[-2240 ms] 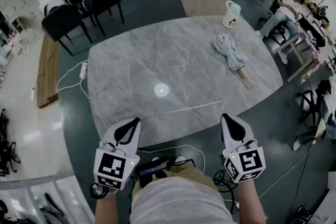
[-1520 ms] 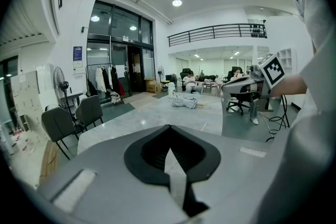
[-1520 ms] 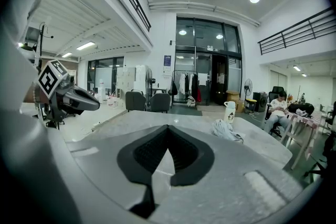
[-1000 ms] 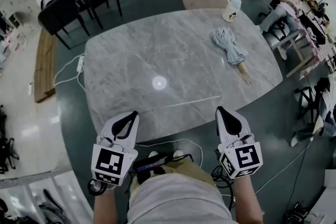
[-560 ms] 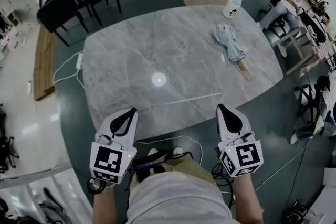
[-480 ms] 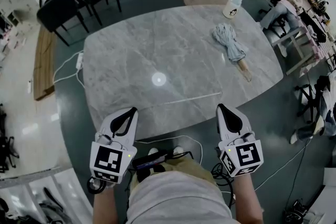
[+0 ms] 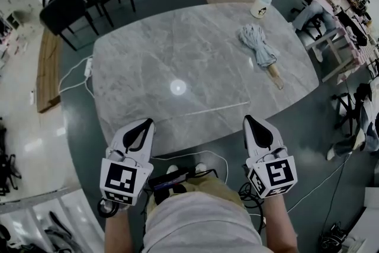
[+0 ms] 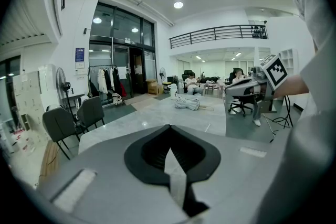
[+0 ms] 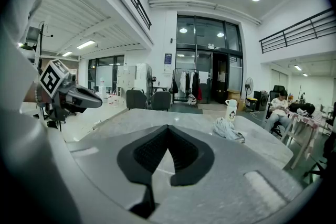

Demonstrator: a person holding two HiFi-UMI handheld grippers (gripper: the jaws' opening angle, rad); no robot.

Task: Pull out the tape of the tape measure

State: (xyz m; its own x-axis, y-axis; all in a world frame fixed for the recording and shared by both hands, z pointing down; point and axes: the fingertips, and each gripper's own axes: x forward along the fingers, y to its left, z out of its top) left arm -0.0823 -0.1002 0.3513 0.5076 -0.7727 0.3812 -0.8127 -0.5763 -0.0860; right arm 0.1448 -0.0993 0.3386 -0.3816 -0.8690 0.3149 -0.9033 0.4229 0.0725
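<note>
Though empty and fully closed, left hand-held gripper [image 7: 148, 122] and right hand-held gripper [image 7: 247, 119] near grey table [image 7: 207, 62].

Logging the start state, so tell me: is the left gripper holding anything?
No, in the left gripper view the left gripper has its jaws closed tip to tip with nothing between them.
</note>
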